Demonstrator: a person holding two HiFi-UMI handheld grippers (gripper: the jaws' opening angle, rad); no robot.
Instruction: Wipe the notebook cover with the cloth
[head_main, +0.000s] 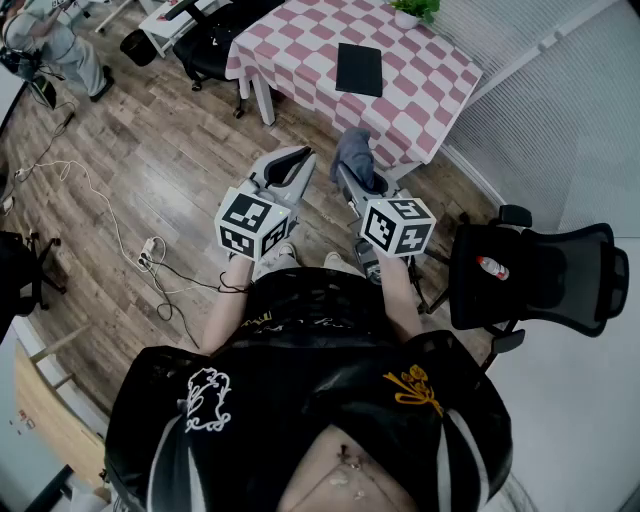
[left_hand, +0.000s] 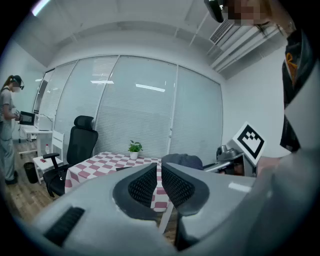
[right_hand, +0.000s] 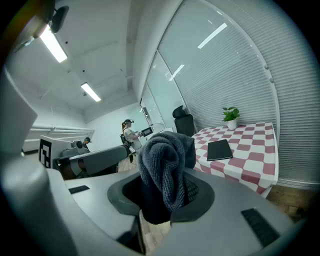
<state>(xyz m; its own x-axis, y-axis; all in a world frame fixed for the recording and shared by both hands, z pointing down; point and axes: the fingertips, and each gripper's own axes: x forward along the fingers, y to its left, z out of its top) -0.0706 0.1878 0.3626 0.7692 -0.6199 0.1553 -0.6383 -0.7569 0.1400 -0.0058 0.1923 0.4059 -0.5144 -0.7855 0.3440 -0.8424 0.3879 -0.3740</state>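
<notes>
A black notebook (head_main: 359, 68) lies flat on the pink-and-white checked table (head_main: 300, 45); it also shows in the right gripper view as the notebook (right_hand: 219, 149). My right gripper (head_main: 348, 171) is shut on a dark grey-blue cloth (head_main: 355, 153), bunched between its jaws, the cloth (right_hand: 165, 165) filling the middle of its own view. It hangs just short of the table's near edge. My left gripper (head_main: 296, 160) is beside it, its jaws nearly closed with a thin gap and nothing held; the left gripper (left_hand: 160, 177) points toward the table.
A potted plant (head_main: 412, 10) stands at the table's far edge. A black office chair (head_main: 535, 272) with a small bottle on it is at my right. Another black chair (head_main: 205, 45) is by the table's left. Cables (head_main: 110, 215) trail over the wood floor. A person (head_main: 50, 40) stands far left.
</notes>
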